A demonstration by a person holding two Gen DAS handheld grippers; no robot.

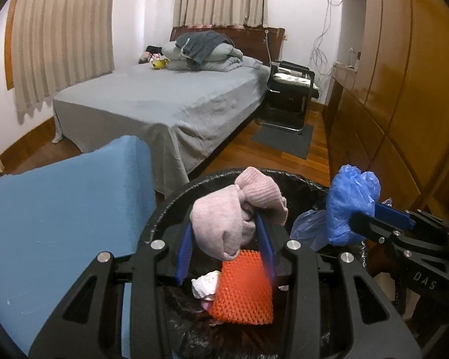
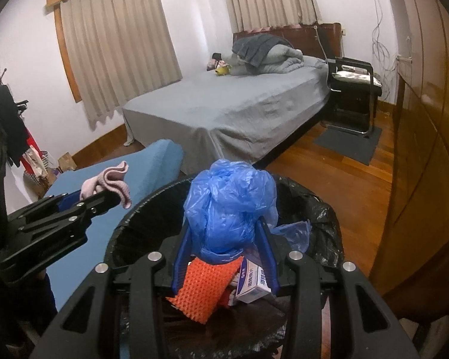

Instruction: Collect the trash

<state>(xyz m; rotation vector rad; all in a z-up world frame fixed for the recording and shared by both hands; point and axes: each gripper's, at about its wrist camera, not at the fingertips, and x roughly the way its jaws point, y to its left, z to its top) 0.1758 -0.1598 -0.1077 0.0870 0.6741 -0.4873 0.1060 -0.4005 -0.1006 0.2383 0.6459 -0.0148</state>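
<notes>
Both grippers hover over the lined bin (image 1: 176,197): left gripper (image 1: 224,233) pinches a pink sock (image 1: 224,221), right gripper (image 2: 224,239) a blue plastic bag (image 2: 229,206); releasing should come next.

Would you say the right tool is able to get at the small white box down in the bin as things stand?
Probably not yet. The right tool is shut on the blue plastic bag, which fills its fingers and hangs directly over the white box in the bin; it would need to drop the bag first.
</notes>
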